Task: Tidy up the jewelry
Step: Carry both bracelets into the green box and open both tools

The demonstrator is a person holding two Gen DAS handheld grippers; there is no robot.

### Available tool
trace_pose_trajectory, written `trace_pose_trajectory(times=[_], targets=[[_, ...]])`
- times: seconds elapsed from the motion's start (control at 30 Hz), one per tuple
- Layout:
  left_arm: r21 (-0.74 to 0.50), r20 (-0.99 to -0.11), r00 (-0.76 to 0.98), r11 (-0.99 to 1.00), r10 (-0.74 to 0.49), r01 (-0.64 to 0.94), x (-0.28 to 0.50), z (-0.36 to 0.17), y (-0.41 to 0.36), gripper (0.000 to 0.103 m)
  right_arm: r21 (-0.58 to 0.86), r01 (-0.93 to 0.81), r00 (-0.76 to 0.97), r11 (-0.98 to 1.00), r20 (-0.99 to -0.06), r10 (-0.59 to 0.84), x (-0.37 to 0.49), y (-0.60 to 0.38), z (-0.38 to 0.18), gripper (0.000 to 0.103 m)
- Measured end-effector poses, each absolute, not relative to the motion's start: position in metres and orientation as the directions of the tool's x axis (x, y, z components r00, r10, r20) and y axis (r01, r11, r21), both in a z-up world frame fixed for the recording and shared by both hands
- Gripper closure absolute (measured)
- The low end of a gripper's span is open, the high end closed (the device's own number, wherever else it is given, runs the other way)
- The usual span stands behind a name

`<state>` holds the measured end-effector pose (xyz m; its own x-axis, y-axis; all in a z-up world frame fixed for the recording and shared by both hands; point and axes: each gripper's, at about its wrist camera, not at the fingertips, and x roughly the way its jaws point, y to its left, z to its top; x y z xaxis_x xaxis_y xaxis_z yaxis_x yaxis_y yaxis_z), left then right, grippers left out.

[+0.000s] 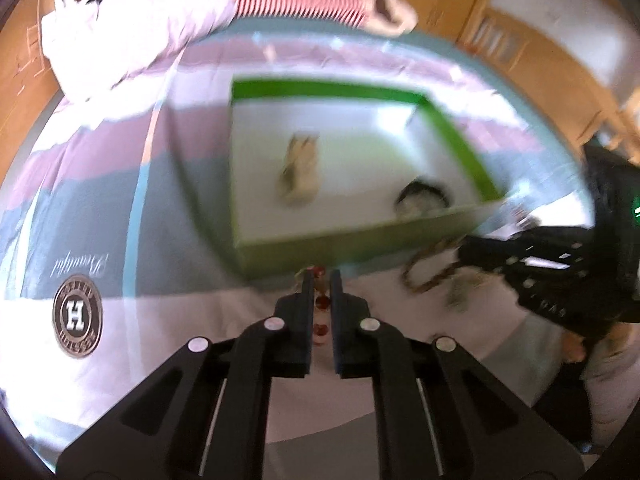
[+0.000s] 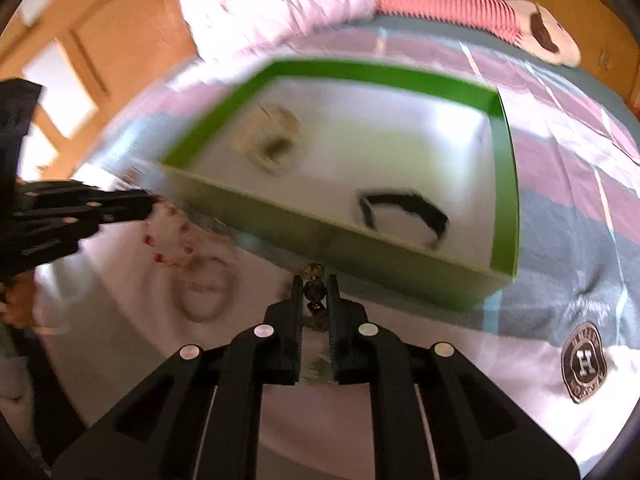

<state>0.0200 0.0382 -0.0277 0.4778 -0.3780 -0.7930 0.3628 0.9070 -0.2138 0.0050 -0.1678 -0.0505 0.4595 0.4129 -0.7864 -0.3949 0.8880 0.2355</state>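
**Two pieces boxed, two in the grip**

Mid-frame, the green box (image 1: 452,128) on the bed already holds a beige piece (image 1: 300,172) and a dark bracelet (image 2: 404,212). The left hand-held gripper (image 1: 321,276) is nearly closed on a red-bead strand (image 1: 322,302); the right hand-held gripper (image 2: 314,280) pinches a brown-bead bracelet (image 2: 313,292). Judged roughly half done.

box (image 1: 456,132): matt green card (white inside) | bedspread (image 1: 100,208): soft cloth | red beads (image 1: 322,301): glossy
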Motion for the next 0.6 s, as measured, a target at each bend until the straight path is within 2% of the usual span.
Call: trace_pose_trajectory(times=[0.13, 0.27, 0.4, 0.6], targets=[[-0.305, -0.699, 0.530, 0.871, -0.480, 0.386, 0.020, -0.007, 0.050, 0.096, 0.283, -0.430, 0.542, 0.857, -0.678, 0.496, -0.001, -0.175, -0.020, 0.092], [-0.353, -0.624, 0.586, 0.855, -0.517, 0.379, 0.025, 0.014, 0.052, 0.096, 0.311, -0.406, 0.620, 0.860, -0.598, 0.509, 0.006, -0.187, -0.002, 0.092], [-0.339, -0.631, 0.605, 0.874, -0.485, 0.348, 0.045, 0.017, 0.041, 0.096, 0.317, -0.341, 0.673, 0.885, -0.575, 0.465, 0.022, -0.199, 0.003, 0.092], [-0.285, -0.703, 0.569, 0.902, -0.427, 0.325, 0.074, -0.010, 0.019, 0.096, 0.297, -0.222, 0.676, 0.929, -0.640, 0.366, 0.042, -0.219, -0.019, 0.092]])
